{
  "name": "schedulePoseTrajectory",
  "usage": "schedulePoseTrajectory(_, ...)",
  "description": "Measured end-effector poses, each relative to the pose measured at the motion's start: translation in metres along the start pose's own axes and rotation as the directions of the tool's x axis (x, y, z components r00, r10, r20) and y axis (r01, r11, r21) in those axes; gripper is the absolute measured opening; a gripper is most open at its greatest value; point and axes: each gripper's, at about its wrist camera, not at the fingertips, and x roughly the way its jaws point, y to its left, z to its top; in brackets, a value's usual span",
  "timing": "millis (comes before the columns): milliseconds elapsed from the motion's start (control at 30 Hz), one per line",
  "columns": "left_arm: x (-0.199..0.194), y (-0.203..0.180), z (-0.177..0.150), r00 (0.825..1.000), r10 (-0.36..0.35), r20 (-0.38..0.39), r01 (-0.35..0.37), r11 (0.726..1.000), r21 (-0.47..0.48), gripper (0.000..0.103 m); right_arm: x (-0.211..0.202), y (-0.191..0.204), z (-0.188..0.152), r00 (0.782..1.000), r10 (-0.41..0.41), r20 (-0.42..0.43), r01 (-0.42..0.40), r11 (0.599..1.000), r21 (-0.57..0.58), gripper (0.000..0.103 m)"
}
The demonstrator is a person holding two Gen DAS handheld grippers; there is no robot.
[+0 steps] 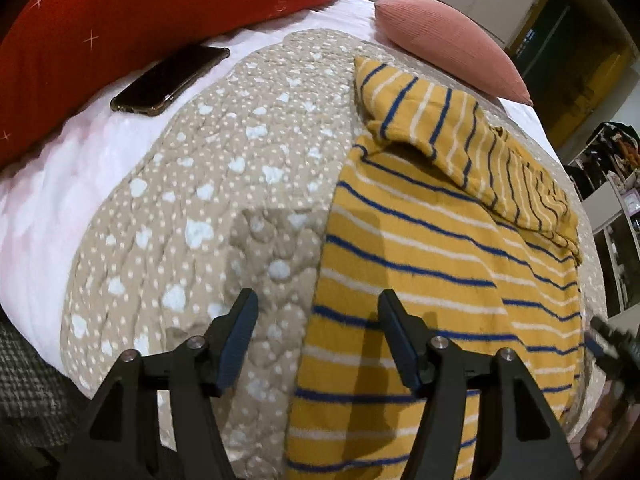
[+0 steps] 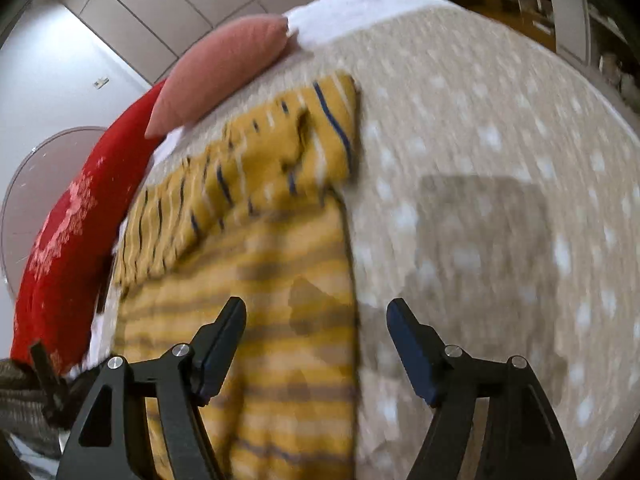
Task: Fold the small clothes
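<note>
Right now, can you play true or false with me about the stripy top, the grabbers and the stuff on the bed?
1. The stripy top is yellow with blue and white stripes. True.
2. The left gripper is squeezing the top. False: it is open, holding nothing.
3. A phone lies near the red pillow. True.
4. The right gripper is shut. False: it is open.
5. The pink cushion is on the floor. False: it is on the bed.

Home bedroom: quilted bedspread (image 1: 208, 184), red pillow (image 1: 120, 20), pink cushion (image 1: 448, 44).
</note>
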Motion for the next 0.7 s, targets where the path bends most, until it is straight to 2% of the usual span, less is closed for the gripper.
schedulePoseTrajectory(100,-0.002,-0.003,-0.011,0.999,-0.032,0.003,0.032,0.999,0.004,0.077,-0.011,-0.011,-0.031,0.999,0.05,0.009,-0.05,0.998,0.03,0.078)
schedulePoseTrajectory(233,-0.006,-0.016,-0.031,1.0,-0.016,0.019,0.014,0.997,0.079,0.083,-0.021,-0.021,-0.062,0.987,0.158,0.019,-0.159,0.982,0.102,0.081)
schedulePoseTrajectory(367,-0.012,-0.026,-0.053,1.0,-0.025,0.005,0.024,0.989,0.143,0.084,-0.03,-0.021,-0.088,0.96,0.278,-0.019,-0.274,0.955,0.109,0.086)
schedulePoseTrajectory(433,-0.019,-0.026,-0.06,0.999,-0.042,0.003,0.041,0.989,0.145,0.083,-0.028,-0.018,-0.098,0.932,0.357,-0.057,-0.348,0.929,0.128,0.086)
schedulePoseTrajectory(467,-0.022,-0.023,-0.064,0.998,-0.057,0.001,0.057,0.99,0.13,0.078,-0.024,-0.018,-0.105,0.904,0.418,-0.088,-0.402,0.903,0.154,0.086)
schedulePoseTrajectory(500,-0.025,-0.019,-0.067,0.997,-0.073,-0.003,0.073,0.991,0.11,0.067,-0.023,-0.019,-0.109,0.89,0.444,-0.099,-0.425,0.889,0.168,0.086)
schedulePoseTrajectory(533,-0.028,-0.015,-0.07,0.997,-0.083,-0.004,0.083,0.992,0.093,0.062,-0.022,-0.019,-0.114,0.875,0.472,-0.109,-0.449,0.874,0.183,0.086)
schedulePoseTrajectory(600,-0.033,-0.006,-0.077,0.995,-0.1,-0.002,0.1,0.993,0.057,0.044,-0.02,-0.02,-0.125,0.842,0.524,-0.125,-0.494,0.844,0.21,0.086)
schedulePoseTrajectory(633,-0.034,-0.003,-0.08,0.994,-0.113,-0.003,0.113,0.993,0.042,0.042,-0.018,-0.021,-0.129,0.83,0.544,-0.127,-0.509,0.83,0.227,0.086)
schedulePoseTrajectory(700,-0.037,0.006,-0.088,0.987,-0.162,-0.013,0.162,0.987,-0.002,0.037,-0.011,-0.023,-0.138,0.784,0.604,-0.144,-0.552,0.784,0.284,0.086)
